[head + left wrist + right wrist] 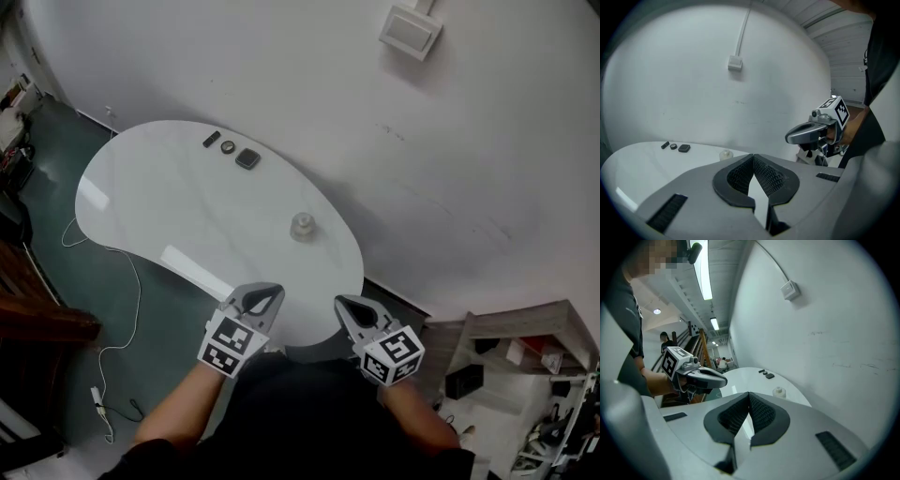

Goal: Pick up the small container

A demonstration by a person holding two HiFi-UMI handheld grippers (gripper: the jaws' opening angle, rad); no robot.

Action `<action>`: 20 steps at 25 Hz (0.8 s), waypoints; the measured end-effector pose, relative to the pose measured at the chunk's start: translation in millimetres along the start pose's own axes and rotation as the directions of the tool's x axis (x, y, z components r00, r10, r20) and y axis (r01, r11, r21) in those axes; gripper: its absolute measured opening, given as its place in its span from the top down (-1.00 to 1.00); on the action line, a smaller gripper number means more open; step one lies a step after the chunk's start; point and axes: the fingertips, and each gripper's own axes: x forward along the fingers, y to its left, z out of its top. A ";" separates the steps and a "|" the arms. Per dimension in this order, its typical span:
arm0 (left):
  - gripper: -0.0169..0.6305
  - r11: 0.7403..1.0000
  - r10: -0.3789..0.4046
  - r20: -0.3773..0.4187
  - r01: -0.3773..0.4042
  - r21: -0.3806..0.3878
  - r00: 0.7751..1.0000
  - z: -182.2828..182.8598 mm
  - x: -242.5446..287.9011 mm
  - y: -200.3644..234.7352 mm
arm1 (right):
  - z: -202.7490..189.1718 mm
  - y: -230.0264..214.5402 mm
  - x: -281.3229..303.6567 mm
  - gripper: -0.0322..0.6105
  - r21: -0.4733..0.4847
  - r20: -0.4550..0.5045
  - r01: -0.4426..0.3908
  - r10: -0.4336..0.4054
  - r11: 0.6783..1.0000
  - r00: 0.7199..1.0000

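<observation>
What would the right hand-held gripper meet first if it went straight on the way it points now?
Probably the glossy white oval table: the right hand-held gripper, shut, aims just left of the small clear round container. Depth is unclear, so it might graze the container.

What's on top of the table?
The table bears the small container and, at its far end, three dark items. The left gripper and right gripper cover some near edge.

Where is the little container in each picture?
Head view: small container, centre, on the white table.
Left gripper view: small container, left of centre, lower half.
Right gripper view: small container, right of centre, lower half.
Shared landmark: wall box, higher up in every view.
</observation>
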 end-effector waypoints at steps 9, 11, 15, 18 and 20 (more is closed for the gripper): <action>0.90 1.000 -0.014 -0.009 0.014 0.005 1.000 -4.8 16.3 25.6 | -7.7 -8.1 9.3 0.91 0.035 -0.028 0.053 -0.052 0.998 0.998; 0.90 1.000 -0.017 -0.013 0.017 0.006 1.000 -7.1 20.2 24.9 | -11.2 -8.8 10.2 0.91 0.036 -0.034 0.049 -0.048 0.998 0.998; 0.90 1.000 0.003 -0.015 -0.002 0.020 1.000 -9.4 26.9 26.7 | -15.9 -15.6 14.9 0.91 0.035 -0.046 0.032 -0.030 0.999 0.998; 0.90 0.999 0.032 -0.018 -0.032 0.008 0.999 -10.6 30.5 33.9 | -8.8 -20.3 22.6 0.91 0.022 -0.041 0.010 -0.009 1.000 0.999; 0.90 0.999 0.052 -0.016 -0.052 0.005 0.999 -9.7 33.2 38.2 | -3.1 -23.9 27.7 0.91 0.013 -0.037 -0.009 0.010 1.000 0.999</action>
